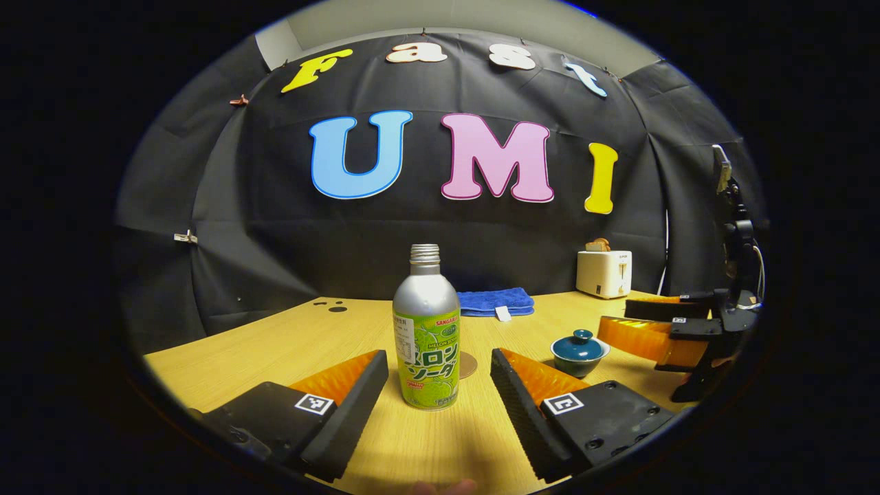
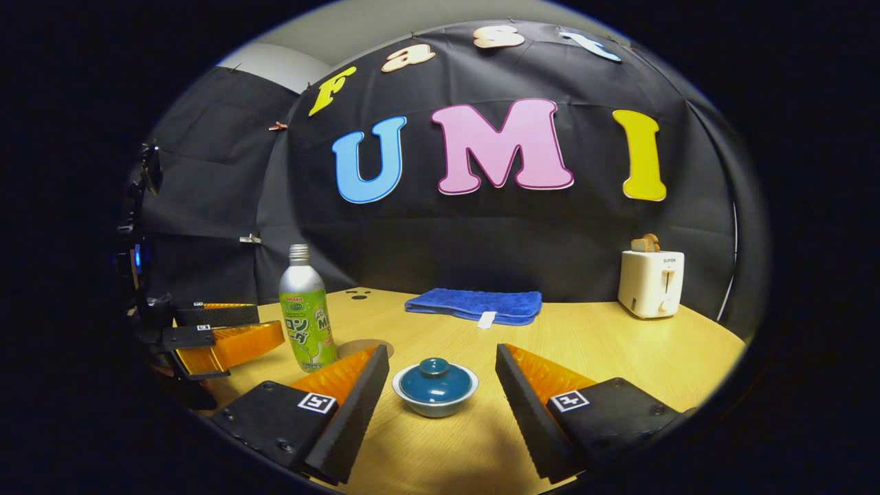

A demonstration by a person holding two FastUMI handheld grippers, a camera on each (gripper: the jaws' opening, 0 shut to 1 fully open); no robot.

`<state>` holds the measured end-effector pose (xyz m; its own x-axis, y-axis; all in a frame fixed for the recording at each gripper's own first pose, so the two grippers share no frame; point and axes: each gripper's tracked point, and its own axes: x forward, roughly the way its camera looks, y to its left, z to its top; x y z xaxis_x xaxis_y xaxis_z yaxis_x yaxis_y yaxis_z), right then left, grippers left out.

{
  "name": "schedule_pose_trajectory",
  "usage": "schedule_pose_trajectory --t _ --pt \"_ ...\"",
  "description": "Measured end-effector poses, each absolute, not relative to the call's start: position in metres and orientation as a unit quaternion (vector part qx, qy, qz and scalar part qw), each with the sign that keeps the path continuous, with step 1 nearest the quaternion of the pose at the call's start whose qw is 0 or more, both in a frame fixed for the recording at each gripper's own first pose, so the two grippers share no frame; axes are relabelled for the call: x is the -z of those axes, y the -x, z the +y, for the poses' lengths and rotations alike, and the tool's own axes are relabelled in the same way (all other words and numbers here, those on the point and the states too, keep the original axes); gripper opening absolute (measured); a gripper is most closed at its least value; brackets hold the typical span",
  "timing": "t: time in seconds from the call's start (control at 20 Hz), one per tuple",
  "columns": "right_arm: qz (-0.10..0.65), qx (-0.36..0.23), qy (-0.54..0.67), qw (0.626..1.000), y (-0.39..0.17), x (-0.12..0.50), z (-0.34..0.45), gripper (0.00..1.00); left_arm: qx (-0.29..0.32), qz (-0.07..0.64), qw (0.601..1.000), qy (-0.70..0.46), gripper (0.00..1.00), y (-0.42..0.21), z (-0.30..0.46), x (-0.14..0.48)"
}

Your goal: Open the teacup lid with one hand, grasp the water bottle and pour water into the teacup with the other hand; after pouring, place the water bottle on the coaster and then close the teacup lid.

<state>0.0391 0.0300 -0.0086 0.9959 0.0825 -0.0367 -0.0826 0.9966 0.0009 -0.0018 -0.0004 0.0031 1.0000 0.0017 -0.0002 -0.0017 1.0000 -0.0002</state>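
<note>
Both grippers spread wide over a pale wooden table, bottle and lidded teacup untouched.

Left gripper view: the table (image 1: 289, 344) carries a blue towel (image 1: 495, 301) and toaster (image 1: 603, 273) at the back; the left gripper (image 1: 440, 385), jaws apart, frames the upright water bottle (image 1: 426, 330) at centre, coaster (image 1: 468, 365) just behind; its label is in Japanese script.
Right gripper view: the right gripper (image 2: 440, 392), jaws apart, frames the teacup (image 2: 435, 388), lid (image 2: 434, 378) on, at lower centre.
</note>
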Motion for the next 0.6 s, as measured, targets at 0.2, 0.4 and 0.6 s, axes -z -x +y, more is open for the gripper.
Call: schedule_pose_trajectory --t 0.2,0.4,0.6 --pt "0.064 -0.033 0.004 0.997 -0.061 0.024 0.031 0.81 -0.001 0.000 1.000 0.000 0.95 0.001 -0.001 -0.003" --pt "0.097 -0.037 0.003 0.995 -0.073 0.033 0.033 0.74 -0.001 0.000 1.000 0.000 0.95 0.002 0.000 -0.003" --pt "0.097 -0.033 0.005 0.995 -0.076 0.034 0.032 0.51 -0.001 -0.001 1.000 0.000 0.95 0.001 -0.001 -0.003"
